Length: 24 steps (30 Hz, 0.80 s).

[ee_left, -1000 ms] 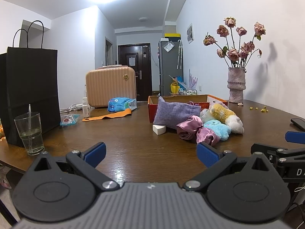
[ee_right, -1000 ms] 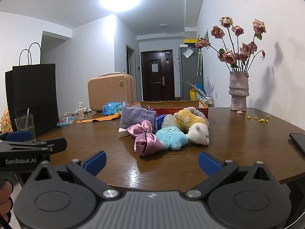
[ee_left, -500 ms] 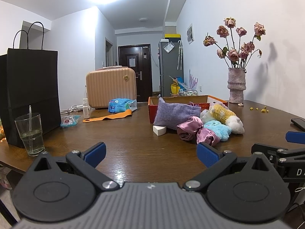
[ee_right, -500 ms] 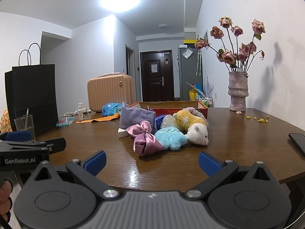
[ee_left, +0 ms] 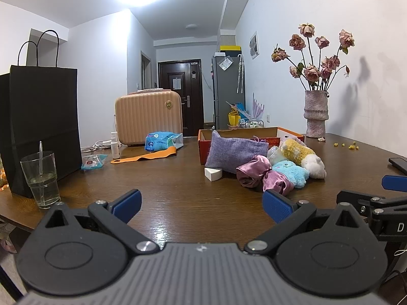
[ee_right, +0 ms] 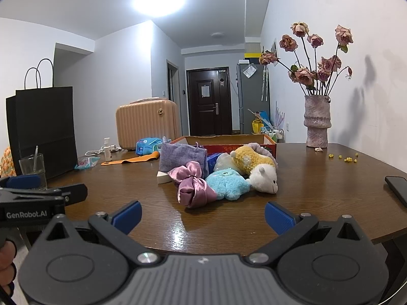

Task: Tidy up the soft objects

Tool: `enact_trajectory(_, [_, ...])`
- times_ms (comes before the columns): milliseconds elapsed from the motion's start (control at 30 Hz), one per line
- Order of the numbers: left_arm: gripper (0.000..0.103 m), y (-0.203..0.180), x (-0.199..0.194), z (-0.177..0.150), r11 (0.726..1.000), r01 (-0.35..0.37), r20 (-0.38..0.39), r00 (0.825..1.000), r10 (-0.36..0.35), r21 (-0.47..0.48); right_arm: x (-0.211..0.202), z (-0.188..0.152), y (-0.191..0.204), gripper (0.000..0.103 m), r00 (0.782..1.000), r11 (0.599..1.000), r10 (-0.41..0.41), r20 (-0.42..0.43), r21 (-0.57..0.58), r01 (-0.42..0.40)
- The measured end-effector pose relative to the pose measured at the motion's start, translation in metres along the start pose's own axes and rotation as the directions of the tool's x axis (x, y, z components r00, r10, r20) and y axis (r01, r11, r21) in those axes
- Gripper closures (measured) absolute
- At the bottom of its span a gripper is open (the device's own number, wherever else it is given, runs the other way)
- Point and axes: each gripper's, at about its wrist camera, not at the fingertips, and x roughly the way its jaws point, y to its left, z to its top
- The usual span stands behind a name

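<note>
A heap of soft things lies on the brown table in front of an open red cardboard box. In it are a purple fabric pouch, a pink satin scrunchie, a light blue plush and a yellow and white plush lamb. A white wedge sponge sits by the pouch. My left gripper and right gripper are both open and empty, short of the heap near the table's front edge.
A black paper bag and a glass of water stand at the left. A peach case, a blue packet and an orange strap lie behind. A vase of dried roses and a phone are at the right.
Both views have shifted only slightly; the grippers stay open and nothing on the table has moved.
</note>
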Motion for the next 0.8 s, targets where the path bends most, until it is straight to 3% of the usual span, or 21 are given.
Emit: enact_trajectory(800, [0.0, 0.0018, 0.0006, -0.0001, 1.0, -0.001, 0.001, 1.0, 0.001, 0.011, -0.0011, -0.0042, 0.0023, 0.0, 1.0, 1.0, 0.0, -0.002, 0.004, 0.0])
